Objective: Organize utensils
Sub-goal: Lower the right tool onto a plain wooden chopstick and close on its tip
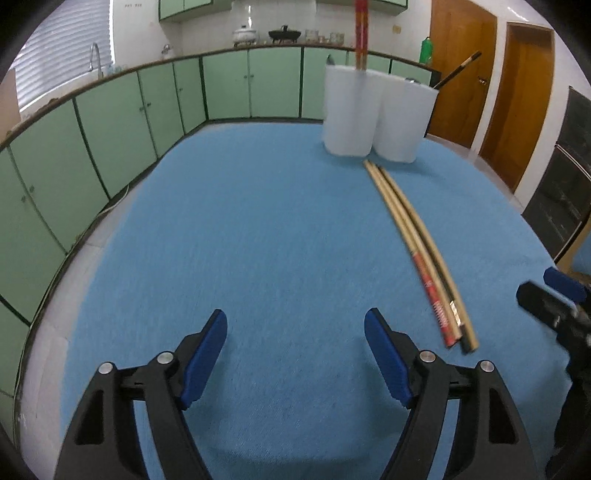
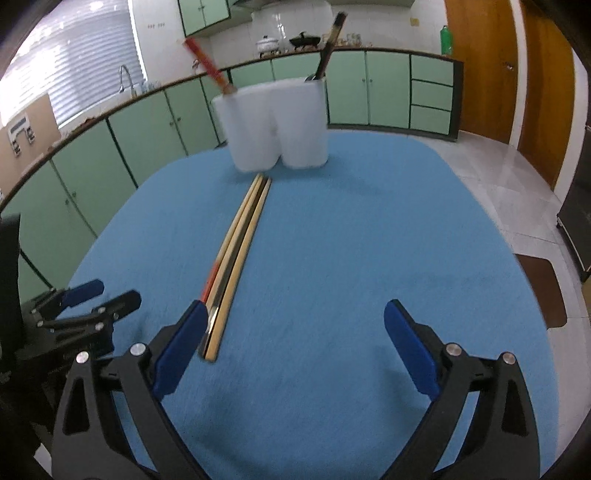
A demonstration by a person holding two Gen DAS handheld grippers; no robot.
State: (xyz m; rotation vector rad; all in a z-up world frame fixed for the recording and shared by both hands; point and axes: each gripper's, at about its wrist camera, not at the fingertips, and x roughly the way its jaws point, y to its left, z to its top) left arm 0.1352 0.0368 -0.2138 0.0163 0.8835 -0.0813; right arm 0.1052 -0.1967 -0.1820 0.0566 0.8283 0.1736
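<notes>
Several long wooden chopsticks (image 1: 417,243) lie side by side on the blue table cloth (image 1: 258,229), one with a red end, one with a dark end. They also show in the right wrist view (image 2: 236,251). A white multi-compartment holder (image 1: 376,114) stands at the far edge with red-ended chopsticks (image 1: 360,33) in its left part and a dark-ended one (image 1: 458,70) in its right part; it also shows in the right wrist view (image 2: 275,125). My left gripper (image 1: 295,350) is open and empty, left of the chopsticks. My right gripper (image 2: 295,339) is open and empty, its left finger (image 2: 181,347) next to their near ends.
Green cabinets (image 1: 110,125) with a counter, sink tap (image 1: 94,55) and pots run behind the table. Wooden doors (image 1: 517,96) stand at the right. Tiled floor (image 2: 517,192) lies to the right of the table. The right gripper (image 1: 554,306) shows at the left view's right edge.
</notes>
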